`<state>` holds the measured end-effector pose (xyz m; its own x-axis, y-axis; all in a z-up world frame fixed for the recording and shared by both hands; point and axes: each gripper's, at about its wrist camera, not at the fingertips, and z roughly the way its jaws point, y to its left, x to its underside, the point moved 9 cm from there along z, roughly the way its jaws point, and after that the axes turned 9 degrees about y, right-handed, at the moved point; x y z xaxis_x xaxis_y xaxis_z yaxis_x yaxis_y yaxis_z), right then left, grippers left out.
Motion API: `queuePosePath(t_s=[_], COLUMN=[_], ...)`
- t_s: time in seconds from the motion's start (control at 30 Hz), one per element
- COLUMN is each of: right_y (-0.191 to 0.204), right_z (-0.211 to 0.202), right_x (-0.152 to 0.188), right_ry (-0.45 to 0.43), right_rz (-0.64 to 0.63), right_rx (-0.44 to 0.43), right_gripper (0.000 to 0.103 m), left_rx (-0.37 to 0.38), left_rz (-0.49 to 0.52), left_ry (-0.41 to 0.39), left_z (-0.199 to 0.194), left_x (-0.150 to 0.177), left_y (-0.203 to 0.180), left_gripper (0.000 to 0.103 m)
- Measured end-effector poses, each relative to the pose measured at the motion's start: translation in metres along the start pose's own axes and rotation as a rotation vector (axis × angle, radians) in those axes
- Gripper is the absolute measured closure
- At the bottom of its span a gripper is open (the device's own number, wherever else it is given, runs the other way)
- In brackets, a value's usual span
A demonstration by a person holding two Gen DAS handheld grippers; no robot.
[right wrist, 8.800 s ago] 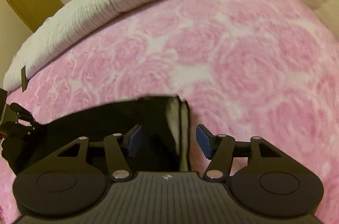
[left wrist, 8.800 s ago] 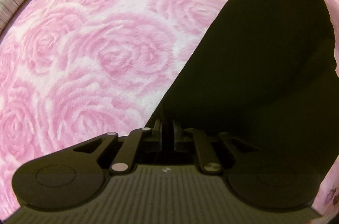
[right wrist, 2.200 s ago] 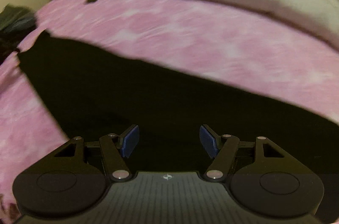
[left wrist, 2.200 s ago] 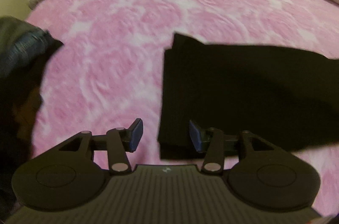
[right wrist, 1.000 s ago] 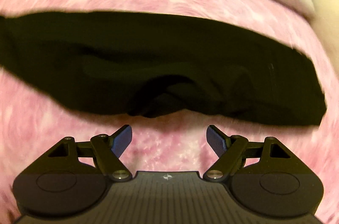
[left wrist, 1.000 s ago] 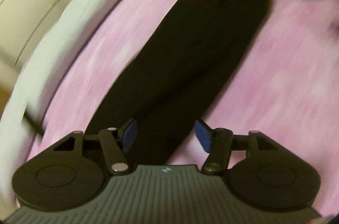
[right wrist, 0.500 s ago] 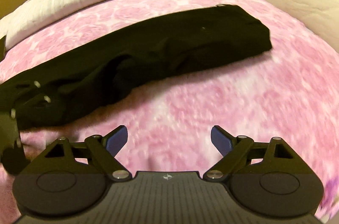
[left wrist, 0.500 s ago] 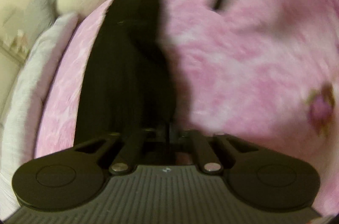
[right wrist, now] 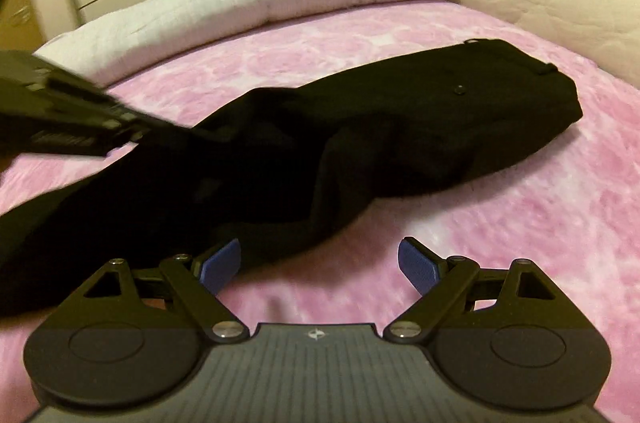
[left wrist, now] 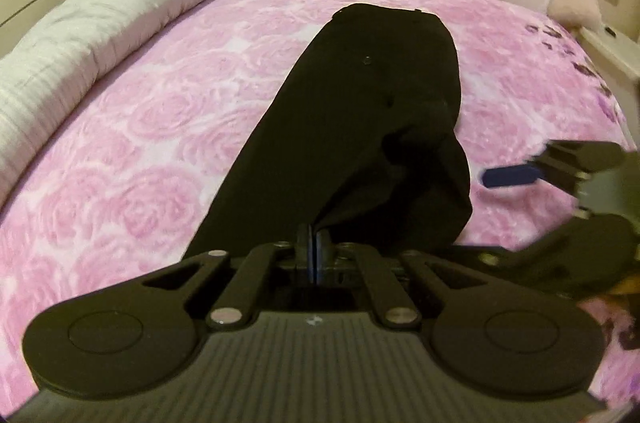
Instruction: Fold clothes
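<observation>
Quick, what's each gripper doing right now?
Left gripper: shut on the black fabric trousers.
Right gripper: open, holding nothing.

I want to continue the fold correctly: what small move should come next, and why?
Probably close the right gripper on the near edge of the long black fabric garment. The left gripper is already shut on one end, while the right one is open over the pink rose-patterned blanket, holding nothing.
</observation>
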<state>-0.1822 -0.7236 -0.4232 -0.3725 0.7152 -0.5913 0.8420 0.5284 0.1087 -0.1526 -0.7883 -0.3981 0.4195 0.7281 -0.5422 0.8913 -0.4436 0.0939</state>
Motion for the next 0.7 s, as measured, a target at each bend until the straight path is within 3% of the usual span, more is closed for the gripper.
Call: queuePosePath(t_s=[0.2, 0.3, 0.4, 0.53, 0.7], right_y=[-0.011, -0.041, -0.072, -0.099, -0.111], right_z=[0.031, 0.015, -0.011, -0.013, -0.017], right_x=[-0.033, -0.043, -0.036, -0.009, 0.012], right_ry=[-0.023, -0.103, -0.133, -0.054, -0.017], right_rz=[0.065, 0.164, 0.275, 0.325, 0.356], right_rx=[0.152, 0.214, 0.212, 0.211, 0.184], right_gripper=[0.016, 0.018, 0.018, 0.016, 0.017], left_rx=[0.025, 0.036, 0.040, 0.063, 0.067], left_rz=[0.015, 0.076, 0.210, 0.334, 0.369], left_ry=[-0.054, -0.084, -0.082, -0.050, 0.007], left_z=[-0.008, -0.011, -0.009, -0.001, 0.001], left_x=[0.002, 0.004, 0.010, 0.024, 0.050], left_y=[-0.005, -0.019, -0.044, -0.074, -0.084], left_gripper=[0.102, 0.102, 0.101, 0.095, 0.093])
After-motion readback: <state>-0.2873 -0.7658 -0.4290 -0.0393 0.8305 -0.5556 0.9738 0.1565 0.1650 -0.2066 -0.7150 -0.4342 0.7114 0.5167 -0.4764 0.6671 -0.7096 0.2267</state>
